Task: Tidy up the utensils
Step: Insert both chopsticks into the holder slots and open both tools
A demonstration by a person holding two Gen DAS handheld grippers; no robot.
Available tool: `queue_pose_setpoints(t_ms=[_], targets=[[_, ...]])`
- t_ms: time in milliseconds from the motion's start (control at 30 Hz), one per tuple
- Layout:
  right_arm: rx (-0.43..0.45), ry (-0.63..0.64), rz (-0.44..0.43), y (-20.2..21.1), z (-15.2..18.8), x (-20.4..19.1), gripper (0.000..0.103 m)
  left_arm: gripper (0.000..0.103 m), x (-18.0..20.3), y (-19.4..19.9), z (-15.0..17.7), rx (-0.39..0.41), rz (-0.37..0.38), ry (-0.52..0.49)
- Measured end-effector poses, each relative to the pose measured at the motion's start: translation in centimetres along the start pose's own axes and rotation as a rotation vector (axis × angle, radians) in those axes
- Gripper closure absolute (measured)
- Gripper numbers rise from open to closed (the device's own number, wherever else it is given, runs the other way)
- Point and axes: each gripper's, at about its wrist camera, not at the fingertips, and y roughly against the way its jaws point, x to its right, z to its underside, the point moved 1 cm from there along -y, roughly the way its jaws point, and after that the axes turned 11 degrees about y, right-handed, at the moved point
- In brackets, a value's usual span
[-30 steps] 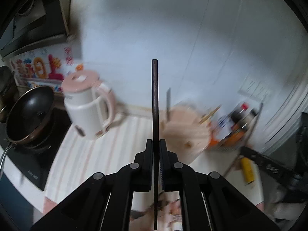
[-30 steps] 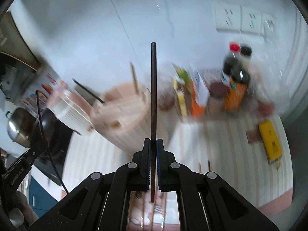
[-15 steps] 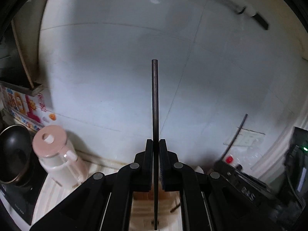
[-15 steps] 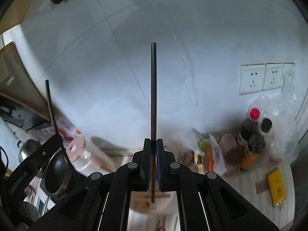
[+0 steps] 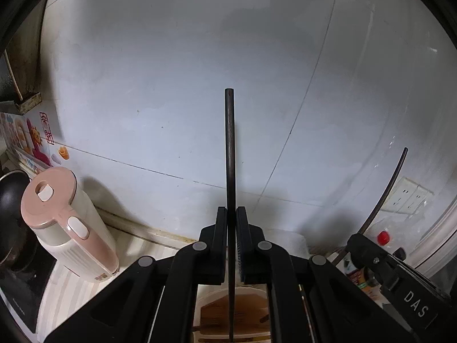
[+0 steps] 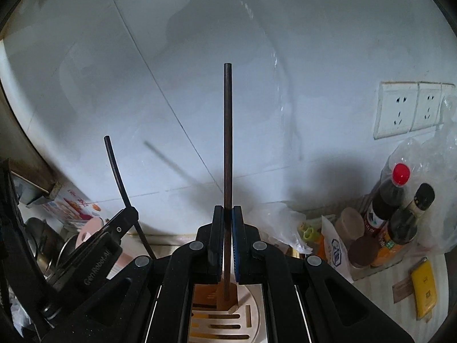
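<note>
My left gripper [image 5: 232,214] is shut on a dark chopstick [image 5: 230,148] that stands upright; its lower tip hangs over the slotted top of a pink utensil holder [image 5: 251,314]. My right gripper [image 6: 227,213] is shut on a second dark chopstick [image 6: 227,131], also upright, with its lower end at a slot of the holder [image 6: 251,314] below. The right gripper with its chopstick shows at the right of the left wrist view [image 5: 371,245]. The left gripper with its chopstick shows at the left of the right wrist view [image 6: 114,234].
A pink and white kettle [image 5: 68,228] stands left of the holder, with a black pan [image 5: 11,200] beyond it. Sauce bottles [image 6: 394,208], jars and plastic bags stand at the right by the wall sockets [image 6: 411,111]. A yellow packet [image 6: 425,285] lies on the striped counter. The white tiled wall is close ahead.
Both grippers tilted upward and moved over the utensil holder, side by side. Each chopstick's lower end now hangs at the holder's slotted top. Both grips stay shut.
</note>
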Motion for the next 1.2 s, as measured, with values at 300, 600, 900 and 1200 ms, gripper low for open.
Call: queue_pose_setpoints(t_ms=[300,600,900,1200], targets=[[-0.046,-0.004,-0.001,-1.2,1.4,0.1,0.098,0.099,-0.5,-0.3,-0.4,-0.008,-0.003,0.009],[-0.053,0.004,0.009,-1.6,2.0,0.2,0.098,0.099,-0.2,-1.5,-0.2,-0.026,-0.015,0.002],[-0.043,-0.003,0.007,-1.5,2.0,0.5,0.098,0.099,0.7,-2.1,-1.1,-0.009,-0.01,-0.006],[-0.062,0.011,-0.003,-1.4,2.6,0.5,0.098,0.099,-0.2,-1.2,1.5,-0.051,-0.026,-0.059]])
